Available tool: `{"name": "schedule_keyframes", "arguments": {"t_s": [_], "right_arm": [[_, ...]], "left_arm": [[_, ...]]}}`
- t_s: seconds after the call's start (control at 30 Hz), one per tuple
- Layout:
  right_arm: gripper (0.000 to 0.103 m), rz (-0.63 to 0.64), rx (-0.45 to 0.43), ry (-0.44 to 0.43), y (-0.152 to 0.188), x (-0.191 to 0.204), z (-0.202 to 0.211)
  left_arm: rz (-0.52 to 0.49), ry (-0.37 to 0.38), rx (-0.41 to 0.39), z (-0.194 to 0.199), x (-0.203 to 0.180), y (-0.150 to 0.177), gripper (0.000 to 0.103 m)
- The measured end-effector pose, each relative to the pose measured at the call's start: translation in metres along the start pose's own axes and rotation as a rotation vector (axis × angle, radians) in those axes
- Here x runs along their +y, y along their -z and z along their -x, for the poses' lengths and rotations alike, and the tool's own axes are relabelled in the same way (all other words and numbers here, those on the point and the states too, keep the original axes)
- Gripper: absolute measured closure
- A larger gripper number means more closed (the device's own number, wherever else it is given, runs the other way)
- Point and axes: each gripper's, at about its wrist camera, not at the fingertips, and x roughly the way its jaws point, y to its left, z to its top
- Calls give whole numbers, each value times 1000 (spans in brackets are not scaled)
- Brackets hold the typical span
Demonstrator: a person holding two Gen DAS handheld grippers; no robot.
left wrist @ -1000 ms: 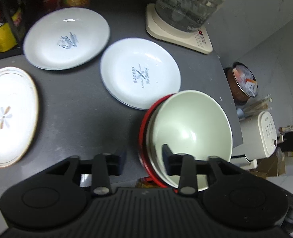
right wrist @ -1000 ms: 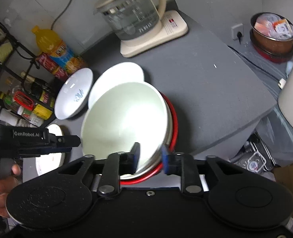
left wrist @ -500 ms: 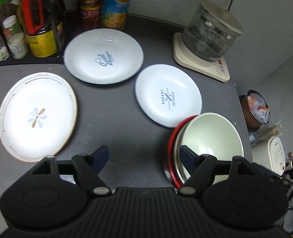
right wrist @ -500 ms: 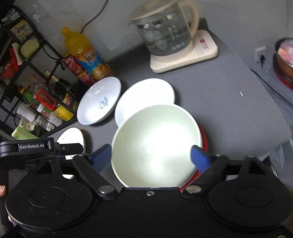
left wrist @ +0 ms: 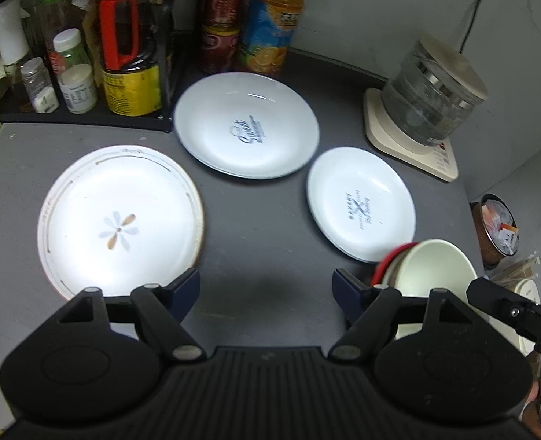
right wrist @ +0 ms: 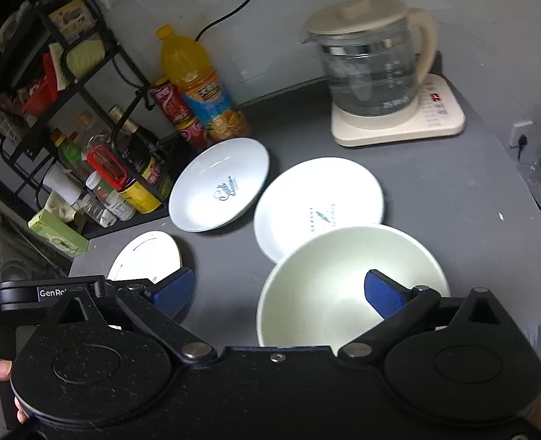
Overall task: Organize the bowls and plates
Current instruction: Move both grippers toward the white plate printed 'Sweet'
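Observation:
A pale green bowl (left wrist: pixel 435 267) sits nested in a red-rimmed bowl (left wrist: pixel 389 262) at the table's near right; the green bowl also shows in the right wrist view (right wrist: pixel 329 275). Three plates lie flat on the grey table (left wrist: pixel 263 227): a flower plate (left wrist: pixel 120 220) at left, a "Sweet" plate (left wrist: pixel 246 124) at the back and a "Bakery" plate (left wrist: pixel 360 203) beside the bowls. My left gripper (left wrist: pixel 267 288) is open and empty above the table between flower plate and bowls. My right gripper (right wrist: pixel 278 291) is open and empty, its right finger over the green bowl.
A glass kettle on a cream base (left wrist: pixel 428 106) stands at the back right. Bottles, cans and jars (left wrist: pixel 124 55) on a black rack (right wrist: pixel 50 84) fill the back left. The table edge drops off at right, with a pot (left wrist: pixel 497 227) below.
Both grippers opened, let go of the stacked bowls and pulled back and up. The bowls now rest on the table.

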Motion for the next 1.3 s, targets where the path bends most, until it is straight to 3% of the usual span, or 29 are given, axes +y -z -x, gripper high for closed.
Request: {"name": "schedule_keyframes", "arguments": {"t_s": [0.6,1.0,1.17,1.3], "right_arm": [[0,37,50,57,-31,50,-64],[0,47,79,139,-53,75,-115],[1,36,49,171,-64,78,-139],[8,-9,20,184,-77,71,-155]], "left_arm": [[-35,-11,52,-37,47,-46,25],[-30,6,75,-68,83,-88,26],[-30,32,34,-80,94,-109,26],[-24,60,-7,-92,99,-121,26]]}}
